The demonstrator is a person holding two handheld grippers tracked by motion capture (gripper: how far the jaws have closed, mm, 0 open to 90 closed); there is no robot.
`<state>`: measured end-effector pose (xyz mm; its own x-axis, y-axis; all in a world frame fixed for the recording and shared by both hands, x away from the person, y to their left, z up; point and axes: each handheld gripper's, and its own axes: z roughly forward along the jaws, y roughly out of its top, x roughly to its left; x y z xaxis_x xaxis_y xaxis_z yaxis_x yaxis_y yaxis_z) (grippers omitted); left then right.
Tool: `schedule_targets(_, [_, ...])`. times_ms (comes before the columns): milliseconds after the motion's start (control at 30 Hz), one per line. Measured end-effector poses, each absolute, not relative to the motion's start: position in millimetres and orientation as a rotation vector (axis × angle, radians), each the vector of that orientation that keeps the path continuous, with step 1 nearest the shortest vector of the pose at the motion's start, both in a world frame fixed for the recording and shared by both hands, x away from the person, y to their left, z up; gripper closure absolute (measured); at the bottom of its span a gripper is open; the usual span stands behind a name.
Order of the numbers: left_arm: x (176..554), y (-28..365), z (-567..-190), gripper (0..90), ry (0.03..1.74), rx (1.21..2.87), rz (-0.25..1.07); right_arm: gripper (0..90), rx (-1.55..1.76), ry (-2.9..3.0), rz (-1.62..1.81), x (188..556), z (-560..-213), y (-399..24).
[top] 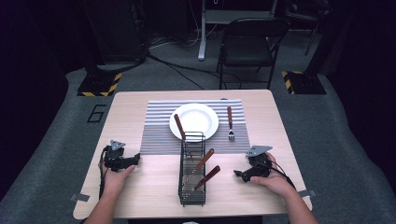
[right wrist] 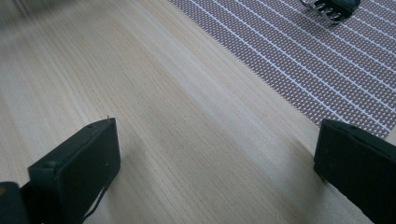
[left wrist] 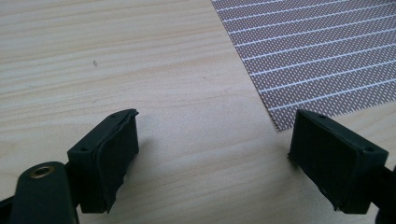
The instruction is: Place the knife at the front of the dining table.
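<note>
A white plate [top: 205,117] sits on a striped placemat [top: 156,133] in the middle of the wooden table [top: 130,186]. A wood-handled utensil [top: 179,126] leans across the plate's left rim. To the plate's right lies a fork [top: 230,122] with its tines [right wrist: 332,10] toward me. A black wire rack [top: 192,169] in front of the plate holds two wood-handled utensils [top: 204,161]. My left gripper [top: 134,159] [left wrist: 212,149] rests open on bare wood left of the rack. My right gripper [top: 237,174] [right wrist: 217,163] rests open on the wood right of it, nothing between its jaws.
The placemat's corner [left wrist: 280,123] lies just ahead of my left gripper. Beyond the table stand a folding chair [top: 250,44] and two yellow-and-black striped stand bases [top: 99,84] on the grey floor. Tape tabs [top: 79,197] mark the table's near corners.
</note>
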<state>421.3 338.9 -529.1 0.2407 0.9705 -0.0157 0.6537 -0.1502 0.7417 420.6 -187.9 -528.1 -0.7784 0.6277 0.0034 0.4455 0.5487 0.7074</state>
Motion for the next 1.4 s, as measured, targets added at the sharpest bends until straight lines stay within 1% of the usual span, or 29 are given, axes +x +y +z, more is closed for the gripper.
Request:
schedule_targets(567, [421,339,-529,15.0,1.483,1.889,0.642,0.0,0.897,2.536,1.053,421,-528,-188])
schedule_targets(867, [421,338,-529,16.8,1.488,1.872,0.644,0.0,0.897,2.537,1.053,421,-528,-188])
schedule_targets(967, [419,337,-527,23.3,1.486,1.877,0.638,0.0,0.896,2.536,1.053,421,-528,-188])
schedule_targets(1067, [418,336,-524,27.4,1.490,1.895,0.621,0.0,0.896,2.537,1.053,421,-528,-188])
schedule_targets(1233, [413,331,-514,31.2,1.515,1.871,0.568,0.0,0.896,2.537,1.053,421,-528,-188])
schedule_targets(1400, [408,323,-502,35.6,1.481,1.853,0.543,0.0,0.896,2.537,1.053,421,-528,-188])
